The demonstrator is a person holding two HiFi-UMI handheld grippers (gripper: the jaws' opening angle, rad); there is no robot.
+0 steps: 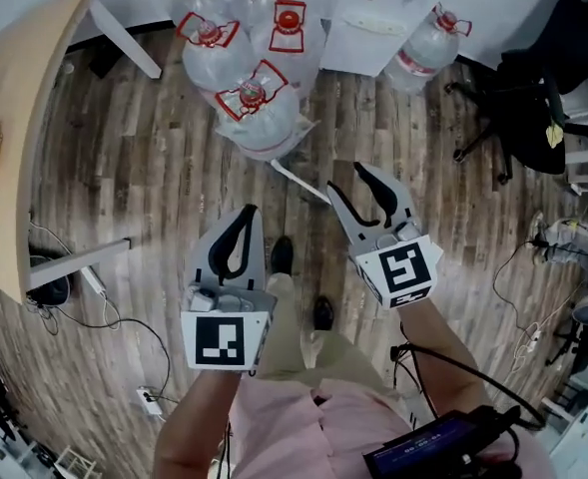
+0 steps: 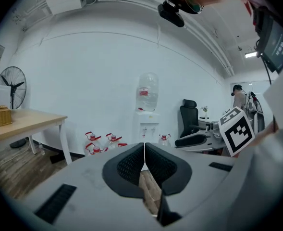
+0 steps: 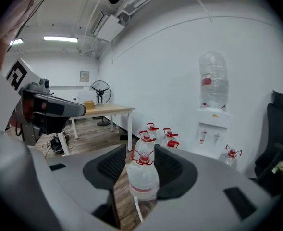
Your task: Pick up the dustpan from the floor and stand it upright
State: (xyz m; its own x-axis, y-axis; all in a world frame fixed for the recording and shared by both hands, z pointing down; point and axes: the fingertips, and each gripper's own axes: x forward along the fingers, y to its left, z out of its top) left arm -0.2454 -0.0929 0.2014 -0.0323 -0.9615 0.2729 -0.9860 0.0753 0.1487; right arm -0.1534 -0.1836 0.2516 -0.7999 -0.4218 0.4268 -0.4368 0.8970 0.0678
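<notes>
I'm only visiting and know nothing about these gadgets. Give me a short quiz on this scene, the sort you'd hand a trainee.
1. True or false: the left gripper has its jaws closed together with nothing between them.
2. Pick one. The right gripper is: A) shut on a cloth; B) open and holding nothing; C) out of sight in every view.
3. Fill in the blank: the water jugs standing on the floor ahead of the person have ___ handles.

Key: 1 true; 2 B; 3 red.
</notes>
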